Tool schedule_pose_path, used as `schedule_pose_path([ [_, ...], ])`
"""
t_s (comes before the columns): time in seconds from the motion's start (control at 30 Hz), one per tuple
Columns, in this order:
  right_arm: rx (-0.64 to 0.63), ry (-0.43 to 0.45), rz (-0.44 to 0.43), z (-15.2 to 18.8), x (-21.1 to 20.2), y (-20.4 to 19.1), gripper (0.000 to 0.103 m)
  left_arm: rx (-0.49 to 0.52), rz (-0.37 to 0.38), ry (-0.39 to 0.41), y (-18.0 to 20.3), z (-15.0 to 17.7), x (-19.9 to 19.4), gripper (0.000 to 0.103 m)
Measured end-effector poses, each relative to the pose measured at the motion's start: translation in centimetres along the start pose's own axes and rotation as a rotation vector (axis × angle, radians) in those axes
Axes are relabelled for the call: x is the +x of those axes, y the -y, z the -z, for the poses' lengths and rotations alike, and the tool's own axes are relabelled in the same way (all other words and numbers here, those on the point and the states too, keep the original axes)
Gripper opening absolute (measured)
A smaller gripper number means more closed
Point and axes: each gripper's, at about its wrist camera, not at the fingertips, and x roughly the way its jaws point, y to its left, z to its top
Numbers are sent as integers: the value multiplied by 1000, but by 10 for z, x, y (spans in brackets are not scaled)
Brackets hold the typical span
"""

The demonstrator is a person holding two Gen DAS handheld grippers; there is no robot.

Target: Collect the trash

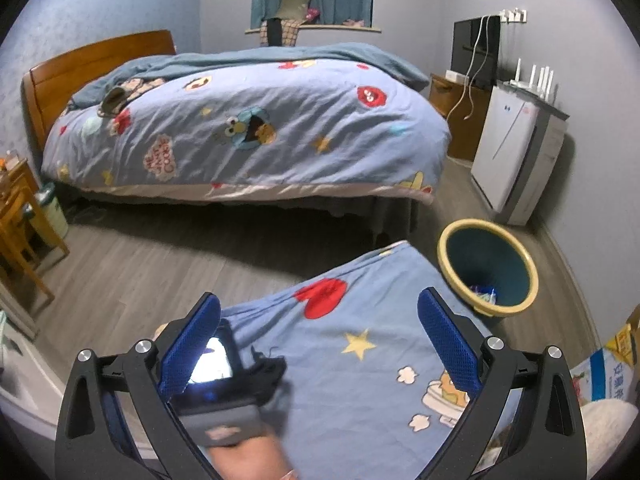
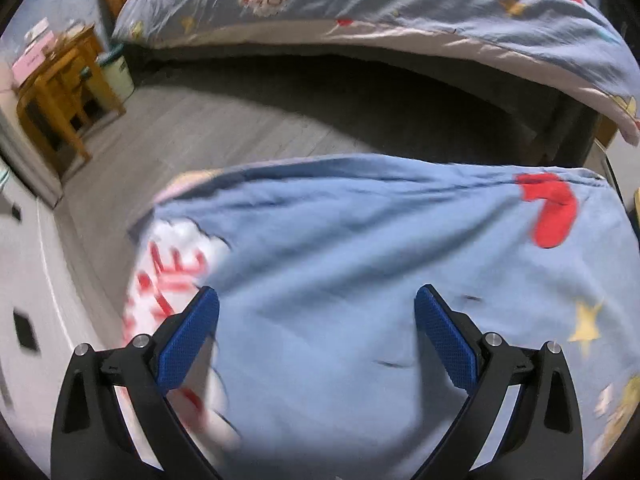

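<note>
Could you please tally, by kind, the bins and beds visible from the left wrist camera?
Bins: 2, the yellow-rimmed bin and the pale bin near the wooden table.
Beds: 1, the bed.
Total: 3

A: Supports? Quick.
B: Grey plank floor [image 1: 132,280]. Bed [image 1: 244,128] with a wooden headboard stands on it, covered by a blue cartoon-print duvet [image 1: 280,120]; a small dark item lies on the duvet near the headboard, can't tell what.
A: Foreground?
B: A second surface under the same blue print cloth [image 2: 360,264], red heart and yellow star on it. Nothing identifiable lying on the cloth; the right view is blurred.
A: On the floor?
B: A yellow-rimmed bin [image 1: 488,268], dark inside, with some wrappers at the bottom, just beside that cloth. White cabinet [image 1: 516,152] by the wall, wooden table [image 1: 20,216] at left, pale bin [image 1: 54,212] next to it.
</note>
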Motion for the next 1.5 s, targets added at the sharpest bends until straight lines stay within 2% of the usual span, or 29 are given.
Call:
schedule_pose_path([
  [0.03,39,32,17,2,1,-1,98,4,1,-5,1,1,1,98],
  [0.43,41,32,23,-1,1,3,98,23,48,-45,17,0,11,98],
  [0.83,41,31,23,-1,1,4,98,65,27,-107,44,2,35,98],
  [1.1,41,32,24,-1,2,0,99,74,41,-75,48,3,21,98],
  [1.27,40,31,24,-1,2,1,99,97,14,-33,47,4,7,98],
  [1.5,40,31,24,-1,2,0,99,36,16,-5,22,1,-1,98],
])
